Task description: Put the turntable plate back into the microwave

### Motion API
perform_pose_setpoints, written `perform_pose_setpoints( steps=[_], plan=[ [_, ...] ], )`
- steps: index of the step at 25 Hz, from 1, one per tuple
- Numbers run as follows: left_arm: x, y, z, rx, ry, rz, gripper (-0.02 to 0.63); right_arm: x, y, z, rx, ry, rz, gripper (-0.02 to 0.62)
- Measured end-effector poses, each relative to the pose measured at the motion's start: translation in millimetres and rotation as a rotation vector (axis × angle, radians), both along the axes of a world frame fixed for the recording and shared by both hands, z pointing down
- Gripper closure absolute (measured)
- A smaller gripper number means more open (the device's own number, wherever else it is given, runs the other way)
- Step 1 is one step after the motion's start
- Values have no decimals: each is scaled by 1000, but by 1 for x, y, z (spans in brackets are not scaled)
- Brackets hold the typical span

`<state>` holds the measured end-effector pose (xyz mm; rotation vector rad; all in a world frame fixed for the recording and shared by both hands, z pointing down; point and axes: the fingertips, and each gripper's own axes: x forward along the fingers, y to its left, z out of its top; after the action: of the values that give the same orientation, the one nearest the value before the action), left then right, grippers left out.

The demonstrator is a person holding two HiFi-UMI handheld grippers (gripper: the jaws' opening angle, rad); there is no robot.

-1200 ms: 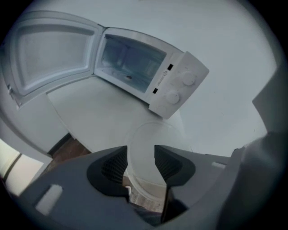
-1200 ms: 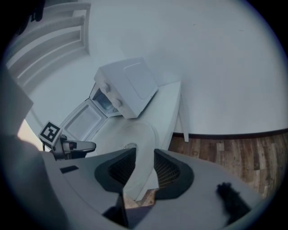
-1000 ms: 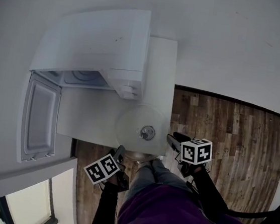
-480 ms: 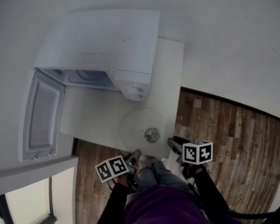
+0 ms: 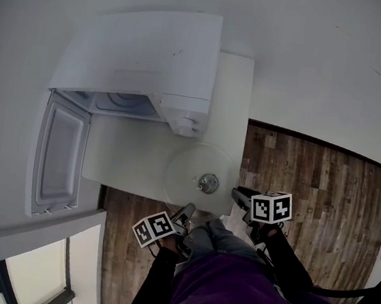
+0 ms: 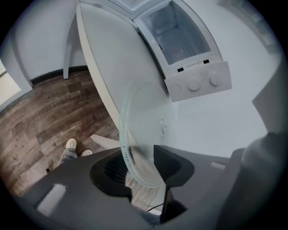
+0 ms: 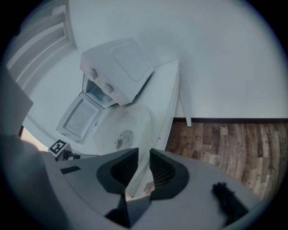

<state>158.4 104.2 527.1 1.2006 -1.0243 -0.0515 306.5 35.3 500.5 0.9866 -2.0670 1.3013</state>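
Okay, your left gripper (image 5: 188,210) and right gripper (image 5: 235,191) have just clamped the lower rim of the clear round glass turntable plate (image 5: 188,172); the open white microwave (image 5: 141,52) lies upper left, nearer your left.

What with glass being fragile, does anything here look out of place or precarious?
Yes: the glass turntable plate lies outside the open microwave, on the white table, its near rim overhanging the table's edge above the floor.

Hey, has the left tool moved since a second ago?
Yes. Against the table, the left tool slid right to the plate; its jaws have just been closing, with the plate's rim between them.
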Motion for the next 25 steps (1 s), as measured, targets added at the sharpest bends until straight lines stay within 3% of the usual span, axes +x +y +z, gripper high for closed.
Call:
perform_pose_setpoints(
  steps=[10, 18, 25],
  plan=[
    [2, 7, -12, 53, 183, -115, 506, 6, 6, -5, -7, -5, 12, 512],
    [-2, 4, -31, 147, 236, -152, 539, 5, 7, -17, 12, -31, 30, 512],
    [-8, -1, -53, 254, 305, -238, 569, 4, 8, -25, 5, -75, 63, 506]
  ],
)
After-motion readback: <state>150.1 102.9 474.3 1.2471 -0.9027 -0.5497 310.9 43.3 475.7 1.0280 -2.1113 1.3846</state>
